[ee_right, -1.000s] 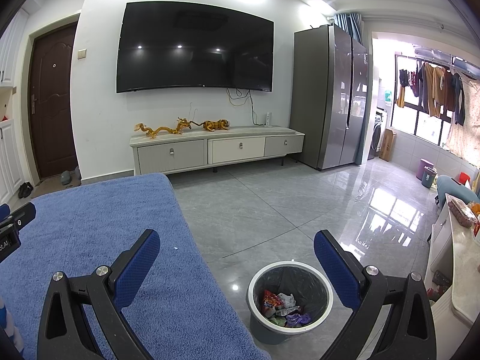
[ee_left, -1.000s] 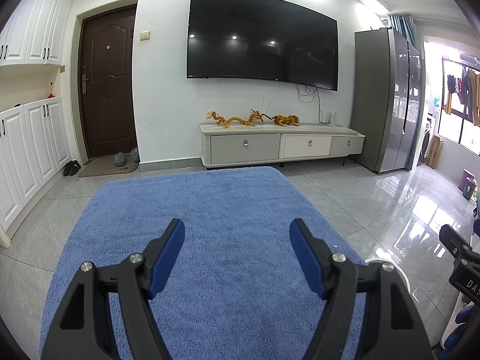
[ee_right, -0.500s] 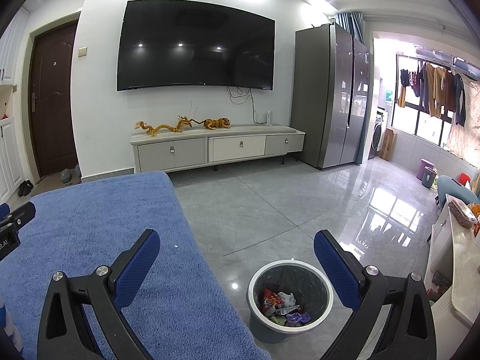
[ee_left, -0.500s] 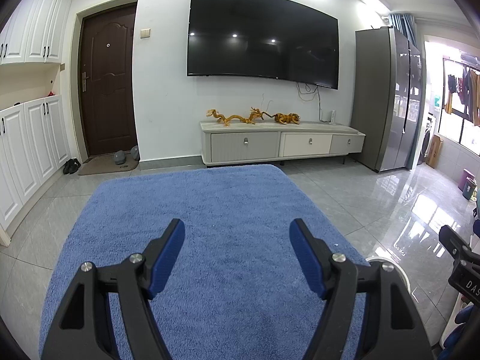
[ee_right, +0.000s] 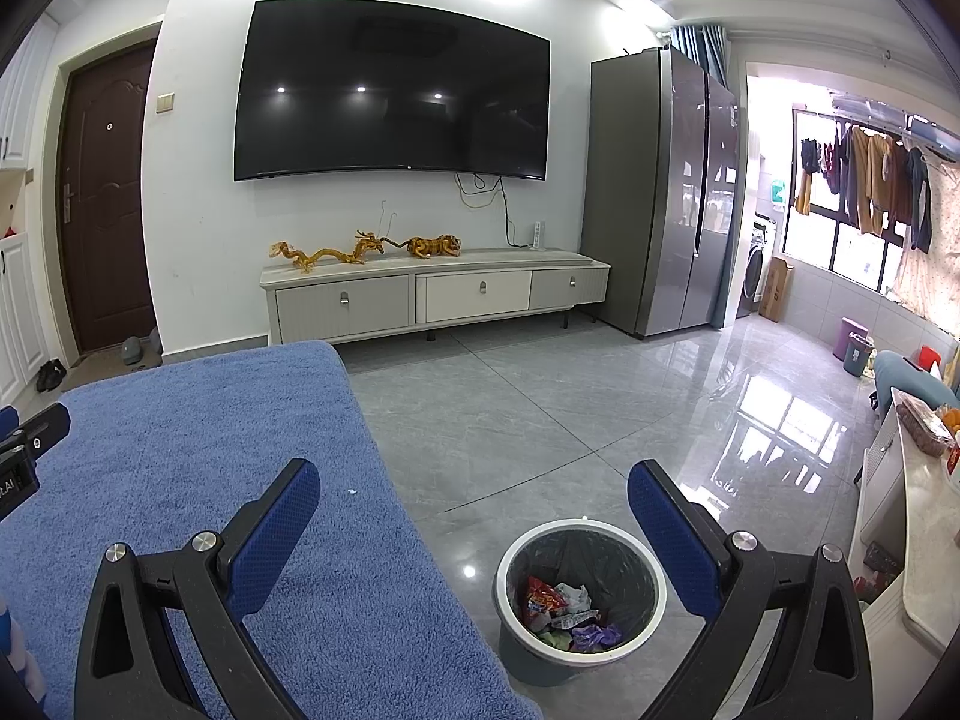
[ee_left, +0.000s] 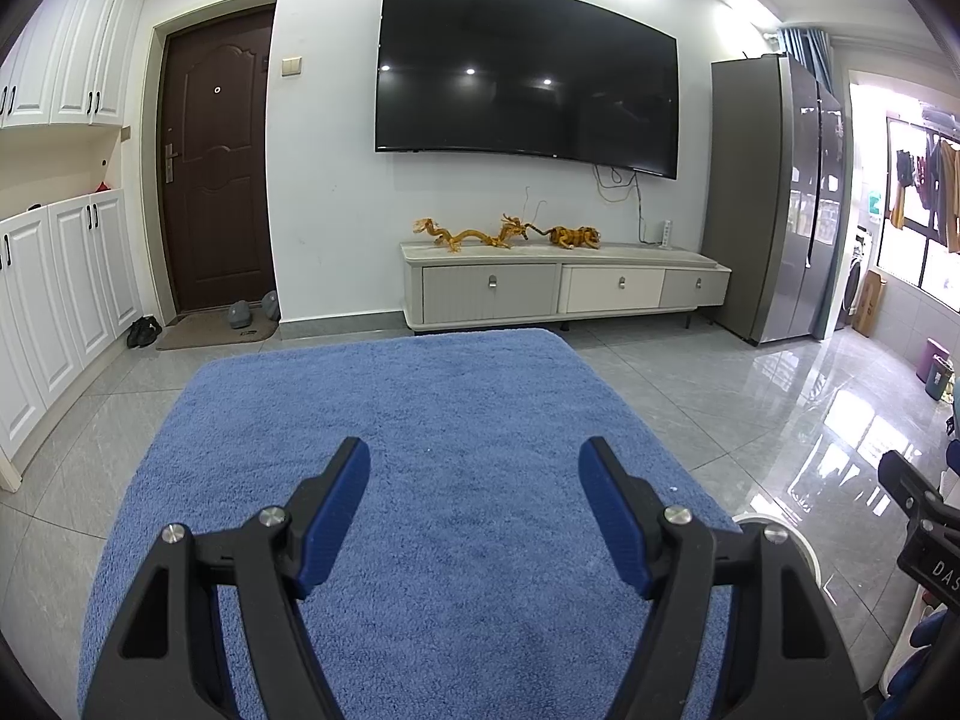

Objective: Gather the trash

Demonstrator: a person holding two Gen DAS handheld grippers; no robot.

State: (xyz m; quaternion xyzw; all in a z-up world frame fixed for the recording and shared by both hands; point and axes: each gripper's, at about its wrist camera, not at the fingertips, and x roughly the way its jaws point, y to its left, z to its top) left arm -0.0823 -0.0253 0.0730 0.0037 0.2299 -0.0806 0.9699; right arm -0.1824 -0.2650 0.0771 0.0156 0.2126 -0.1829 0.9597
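The right hand-held gripper (ee_right: 474, 501), spread wide and empty, hung nearer the bin (ee_right: 579, 591), just below-right; the left hand-held gripper (ee_left: 474, 480) gaped empty too.

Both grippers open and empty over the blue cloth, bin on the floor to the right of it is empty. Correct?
Not quite: the bin is not empty. The right wrist view shows crumpled wrappers inside its dark liner. The rest holds: left gripper and right gripper are open and hold nothing, and the bin stands right of the blue cloth.
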